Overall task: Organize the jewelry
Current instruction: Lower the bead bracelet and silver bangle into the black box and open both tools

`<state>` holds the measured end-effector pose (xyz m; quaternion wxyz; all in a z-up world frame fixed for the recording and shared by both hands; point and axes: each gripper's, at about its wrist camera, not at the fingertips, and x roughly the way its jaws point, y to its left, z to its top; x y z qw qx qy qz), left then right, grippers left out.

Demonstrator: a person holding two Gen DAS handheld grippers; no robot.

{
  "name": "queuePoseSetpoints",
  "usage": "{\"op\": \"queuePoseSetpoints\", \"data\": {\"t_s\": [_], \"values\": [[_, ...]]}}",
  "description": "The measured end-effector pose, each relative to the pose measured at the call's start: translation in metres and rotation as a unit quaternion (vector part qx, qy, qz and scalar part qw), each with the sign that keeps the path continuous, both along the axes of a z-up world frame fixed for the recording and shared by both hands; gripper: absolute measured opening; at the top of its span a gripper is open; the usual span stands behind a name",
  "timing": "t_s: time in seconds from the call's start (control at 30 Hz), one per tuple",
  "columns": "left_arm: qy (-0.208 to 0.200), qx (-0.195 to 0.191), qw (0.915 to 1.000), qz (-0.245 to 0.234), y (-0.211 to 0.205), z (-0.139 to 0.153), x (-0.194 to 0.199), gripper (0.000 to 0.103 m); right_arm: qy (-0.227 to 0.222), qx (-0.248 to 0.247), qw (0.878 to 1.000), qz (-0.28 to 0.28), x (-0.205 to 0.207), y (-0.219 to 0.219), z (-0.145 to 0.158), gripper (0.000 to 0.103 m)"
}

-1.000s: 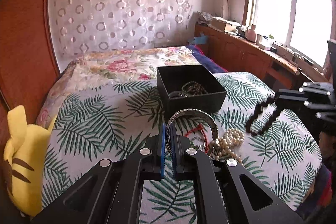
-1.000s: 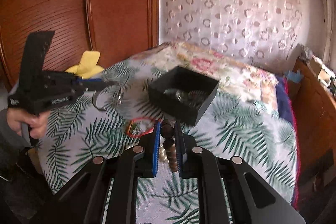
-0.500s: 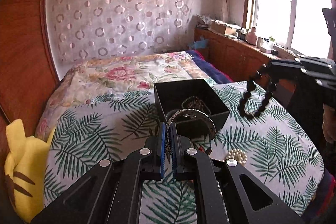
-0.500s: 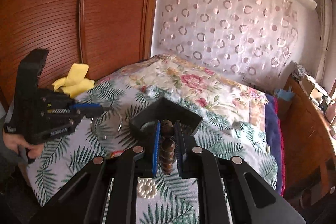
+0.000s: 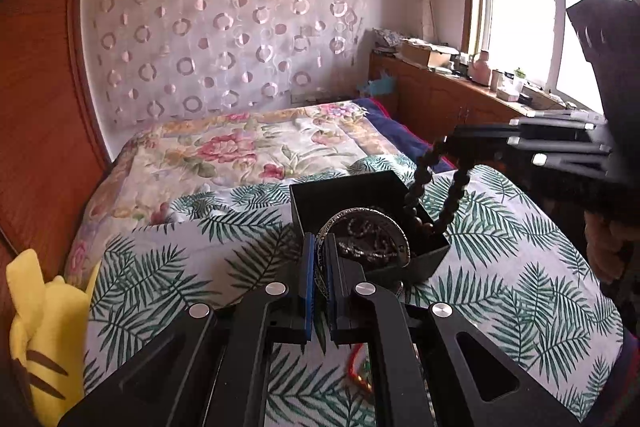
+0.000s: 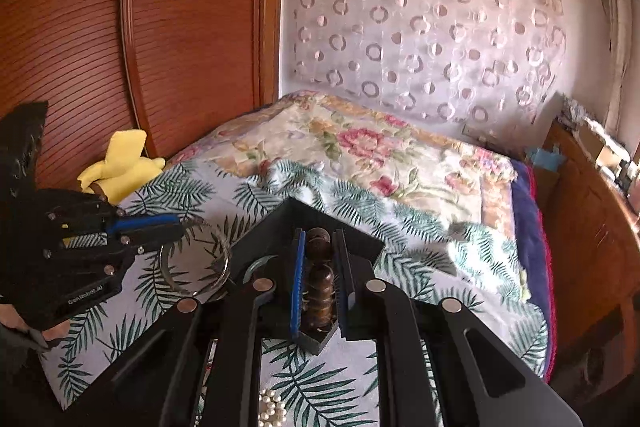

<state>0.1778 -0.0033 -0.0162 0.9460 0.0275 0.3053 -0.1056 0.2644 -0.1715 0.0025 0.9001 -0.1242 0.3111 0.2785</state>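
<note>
A black open box (image 5: 416, 265) sits on the palm-leaf bedspread and holds dark chain jewelry (image 5: 370, 241). My left gripper (image 5: 319, 247) is shut on a silver bangle (image 5: 396, 223), held over the box's near edge. My right gripper (image 6: 319, 247) is shut on a dark wooden bead bracelet (image 6: 318, 281), held above the box (image 6: 360, 241). In the left wrist view the bead loop (image 5: 424, 187) hangs into the box. A pearl bracelet (image 6: 272, 409) and a red cord bracelet (image 5: 358, 373) lie on the bed in front of the box.
A yellow plush toy (image 5: 44, 331) sits at the bed's left edge against a wooden wardrobe (image 6: 120, 47). A floral quilt (image 5: 248, 151) covers the far bed. A wooden cabinet (image 5: 448, 103) with clutter runs under the window on the right.
Both grippers have moved forward to the box. The bangle now sits over the box's near edge and the bead bracelet has come down until its loop hangs inside the box.
</note>
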Motion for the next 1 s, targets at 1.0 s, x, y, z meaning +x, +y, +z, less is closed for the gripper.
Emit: {"op": "queuePoseSetpoints", "data": {"t_s": [1.0], "values": [[0.005, 0.000, 1.0000, -0.001, -0.003, 0.001, 0.036, 0.000, 0.034, 0.045, 0.998, 0.005, -0.034, -0.035, -0.024, 0.016]]}}
